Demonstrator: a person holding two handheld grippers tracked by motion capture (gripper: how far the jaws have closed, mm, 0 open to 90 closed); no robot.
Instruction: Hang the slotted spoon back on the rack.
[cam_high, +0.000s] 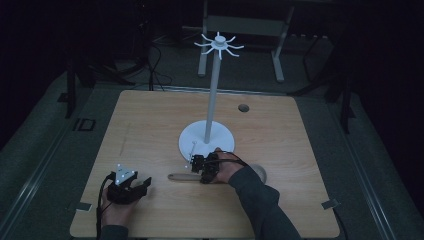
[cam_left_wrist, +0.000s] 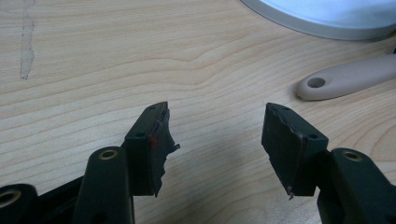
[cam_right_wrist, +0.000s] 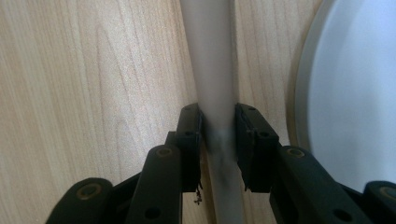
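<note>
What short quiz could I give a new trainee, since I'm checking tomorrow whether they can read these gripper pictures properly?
1. True or false: the right gripper has its jaws closed on the beige handle.
2. What is the state of the left gripper? A) shut on the handle B) open above bare table C) shut on the pole
3. Fill in: the white stand has a ring of ____ at its top.

Key
1. True: the jaws press both sides of the handle, which lies on the table beside the stand's round base.
2. B: its jaws stand apart with nothing between; the handle's holed end lies ahead of them.
3. Hooks.
</note>
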